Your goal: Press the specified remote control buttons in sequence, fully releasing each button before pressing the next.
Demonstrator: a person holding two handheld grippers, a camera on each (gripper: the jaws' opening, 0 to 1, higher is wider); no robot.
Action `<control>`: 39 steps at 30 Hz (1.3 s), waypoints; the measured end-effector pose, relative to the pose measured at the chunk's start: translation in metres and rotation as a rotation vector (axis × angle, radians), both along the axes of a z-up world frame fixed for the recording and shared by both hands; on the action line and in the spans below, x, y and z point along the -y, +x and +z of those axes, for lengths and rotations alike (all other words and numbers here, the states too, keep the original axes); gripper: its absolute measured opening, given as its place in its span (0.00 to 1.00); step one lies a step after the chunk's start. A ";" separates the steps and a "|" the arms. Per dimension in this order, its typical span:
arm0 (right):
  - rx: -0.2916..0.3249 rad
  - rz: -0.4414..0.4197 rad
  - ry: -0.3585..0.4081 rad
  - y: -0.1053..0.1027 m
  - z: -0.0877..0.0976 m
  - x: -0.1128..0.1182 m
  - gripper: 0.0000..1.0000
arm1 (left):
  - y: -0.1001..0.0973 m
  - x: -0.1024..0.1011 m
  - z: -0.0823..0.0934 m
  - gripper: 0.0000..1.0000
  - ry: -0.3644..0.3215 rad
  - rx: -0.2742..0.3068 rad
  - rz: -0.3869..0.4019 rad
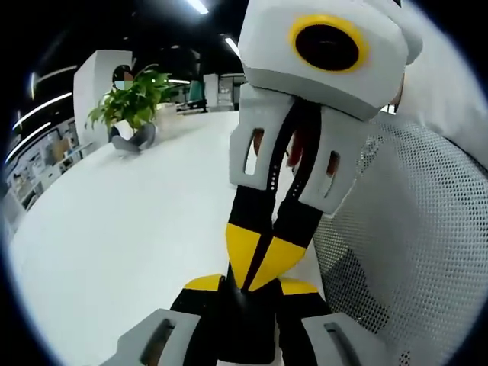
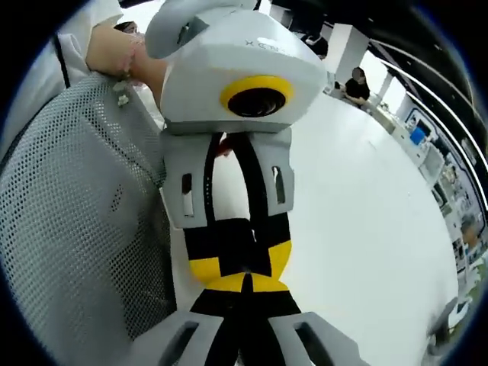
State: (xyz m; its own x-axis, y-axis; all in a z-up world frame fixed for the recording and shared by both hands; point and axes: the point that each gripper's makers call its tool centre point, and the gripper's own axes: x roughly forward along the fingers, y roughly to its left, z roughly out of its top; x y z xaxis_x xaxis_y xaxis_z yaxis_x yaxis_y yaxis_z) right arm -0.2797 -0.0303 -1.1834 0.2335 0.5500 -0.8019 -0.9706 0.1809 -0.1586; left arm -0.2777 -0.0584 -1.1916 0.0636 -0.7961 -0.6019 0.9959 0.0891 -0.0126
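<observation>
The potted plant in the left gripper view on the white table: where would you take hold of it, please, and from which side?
Probably by the dark pot, not the leaves. The foliage spreads wide above it, so come in low from the side, level with the table, jaws across the pot's rounded wall. Its rim is too small to judge.

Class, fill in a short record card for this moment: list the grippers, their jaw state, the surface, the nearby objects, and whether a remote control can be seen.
left gripper: jaws shut, tip to tip with the other gripper
right gripper: jaws shut, yellow tips meeting the left one's
surface: white table, bare around the grippers
plant: green potted plant at the table's far side
chair: grey mesh chair back beside the grippers
person: hand behind the left gripper
remote control: cannot be seen here
</observation>
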 end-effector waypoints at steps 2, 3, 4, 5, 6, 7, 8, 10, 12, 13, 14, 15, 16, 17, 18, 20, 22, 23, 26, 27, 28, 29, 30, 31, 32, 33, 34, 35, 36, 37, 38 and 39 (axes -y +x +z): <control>0.018 0.001 0.009 -0.001 0.000 0.000 0.00 | 0.000 0.000 0.000 0.26 0.009 -0.001 0.009; 0.034 0.003 0.015 -0.001 0.000 0.000 0.00 | 0.000 0.000 0.000 0.26 0.015 0.001 0.013; 0.045 0.003 0.020 -0.001 0.000 0.000 0.00 | 0.000 0.000 0.000 0.26 0.018 0.001 0.020; 0.050 0.000 0.027 -0.001 0.000 0.000 0.00 | 0.000 0.000 0.000 0.26 0.020 -0.002 0.031; 0.052 -0.002 0.032 -0.001 0.000 0.000 0.00 | 0.000 0.000 0.000 0.26 0.025 0.000 0.033; 0.054 -0.001 0.041 0.000 0.001 0.000 0.00 | 0.000 0.001 0.000 0.26 0.038 0.001 0.030; 0.047 -0.006 0.055 0.001 0.001 0.000 0.00 | 0.000 0.001 0.000 0.26 0.052 0.001 0.019; -0.016 -0.059 0.116 0.000 0.002 -0.001 0.00 | -0.001 -0.001 0.000 0.26 0.100 -0.004 -0.008; -0.053 -0.091 0.142 0.002 0.003 0.001 0.00 | -0.001 -0.001 -0.001 0.26 0.150 0.002 -0.029; -0.065 -0.104 0.141 0.003 0.003 0.002 0.00 | 0.000 0.001 -0.001 0.25 0.166 -0.006 -0.027; -0.068 -0.107 0.125 0.003 0.003 0.005 0.00 | -0.001 0.002 -0.001 0.25 0.171 -0.008 -0.030; -0.067 -0.109 0.119 0.004 0.003 0.008 0.00 | 0.000 0.002 -0.001 0.25 0.182 -0.010 -0.025; -0.078 -0.114 0.117 0.003 0.004 0.012 0.00 | 0.000 0.002 -0.001 0.25 0.187 -0.012 -0.022; -0.096 -0.139 0.126 0.002 0.005 0.016 0.01 | 0.000 0.002 -0.001 0.25 0.192 -0.015 -0.016; -0.118 -0.173 0.144 0.001 0.008 0.019 0.08 | 0.000 0.002 -0.001 0.25 0.198 -0.016 -0.009; -0.119 -0.226 0.198 0.007 0.015 0.026 0.20 | 0.000 0.002 -0.002 0.25 0.211 -0.019 -0.008; -0.104 -0.214 0.179 0.009 0.015 0.037 0.24 | 0.000 0.001 -0.002 0.25 0.232 -0.020 -0.017; -0.103 -0.209 0.155 0.010 0.012 0.042 0.24 | 0.000 0.002 -0.002 0.25 0.241 -0.021 -0.017; -0.125 -0.189 0.120 0.011 0.003 0.047 0.30 | 0.000 0.002 -0.002 0.25 0.280 -0.018 -0.023; -0.135 -0.177 0.126 0.011 0.002 0.045 0.33 | 0.000 0.002 -0.002 0.25 0.291 -0.022 -0.018; -0.144 -0.171 0.123 0.010 0.001 0.044 0.33 | 0.000 0.002 -0.003 0.25 0.297 -0.022 -0.017; -0.145 -0.163 0.114 0.010 0.000 0.044 0.32 | -0.001 0.002 -0.003 0.25 0.301 -0.021 -0.015; -0.143 -0.143 0.096 0.010 -0.003 0.044 0.30 | -0.001 0.001 -0.003 0.25 0.305 -0.023 -0.007; -0.144 -0.125 0.090 0.010 -0.004 0.043 0.30 | -0.001 0.001 -0.003 0.25 0.306 -0.023 -0.001; -0.151 -0.130 0.111 0.010 -0.003 0.041 0.32 | -0.001 0.001 -0.003 0.25 0.306 -0.023 0.001; -0.161 -0.134 0.120 0.010 -0.004 0.040 0.32 | -0.001 0.001 -0.003 0.25 0.308 -0.022 0.003; -0.166 -0.133 0.124 0.010 -0.004 0.039 0.33 | 0.000 0.000 -0.003 0.25 0.311 -0.023 0.005; -0.172 -0.126 0.120 0.008 -0.006 0.039 0.32 | 0.000 0.000 -0.003 0.25 0.314 -0.023 0.003; -0.173 -0.113 0.106 0.006 -0.009 0.040 0.30 | 0.000 0.001 -0.003 0.25 0.318 -0.024 0.002; -0.174 -0.091 0.083 0.003 -0.013 0.041 0.28 | 0.000 0.001 -0.003 0.25 0.332 -0.023 -0.002; -0.157 -0.071 0.079 0.002 -0.014 0.040 0.28 | 0.000 0.001 -0.003 0.25 0.343 -0.018 -0.008; -0.141 -0.045 0.092 0.001 -0.012 0.037 0.28 | 0.000 0.002 -0.003 0.25 0.357 -0.016 -0.011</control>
